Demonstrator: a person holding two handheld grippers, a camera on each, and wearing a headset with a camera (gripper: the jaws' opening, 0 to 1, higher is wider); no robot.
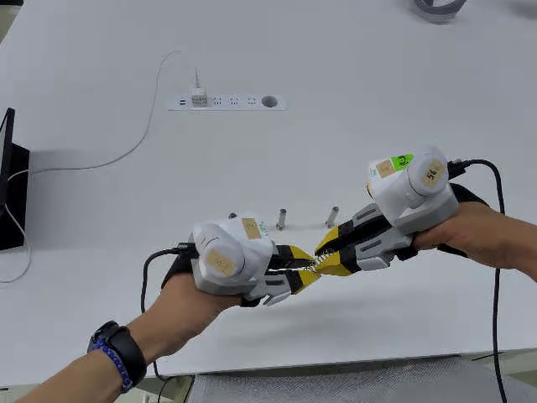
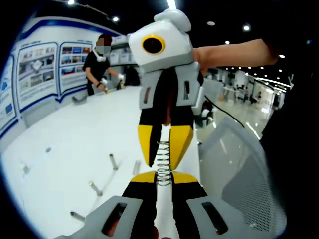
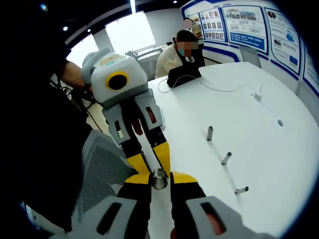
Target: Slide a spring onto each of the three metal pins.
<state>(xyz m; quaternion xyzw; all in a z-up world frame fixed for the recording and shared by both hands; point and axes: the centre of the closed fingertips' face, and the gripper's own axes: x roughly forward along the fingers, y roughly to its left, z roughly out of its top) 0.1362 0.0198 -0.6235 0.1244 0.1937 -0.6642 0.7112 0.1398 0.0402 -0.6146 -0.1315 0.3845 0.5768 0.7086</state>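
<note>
White surface [image 1: 377, 75] is seen in the head view, with one power strip [image 1: 226, 102] and its thin cable [image 1: 147, 126] at the far side. A dark monitor [image 1: 10, 180] is cut off by the left edge, and a grey object [image 1: 438, 7] is cut off by the top edge, with too little shown for it to be named. Near the front edge the left gripper [image 1: 304, 270] and the right gripper [image 1: 329, 252] are brought tip to tip. One spring [image 1: 317, 262] is held in the air between them, its ends hidden by the yellow jaws. Behind them two pins [image 1: 281, 219] are made out on the surface, one of them leaning. A third small piece [image 1: 232, 216] is half hidden beside the left gripper's body.

In the left gripper view the jaws are drawn nearly together and pinched on the near end of the spring. Its far end is pinched by the right gripper's jaws, which come in from above. Four small metal pieces [image 2: 113, 162] are counted on the surface to the left; whether all are pins cannot be told. One blurred person [image 2: 97, 64] is seen at the far end, and a mesh chair [image 2: 239, 164] to the right.

In the right gripper view the spring is seen end on as a ring, clamped between the drawn-in jaws and met from beyond by the left gripper's jaws. Three pins are counted to the right. One is upright and ribbed [image 3: 210, 133], and whether a spring is on it cannot be told. One is leaning [image 3: 226, 158], and one is lying nearly flat [image 3: 241, 190]. One seated person is made out at the far end.
</note>
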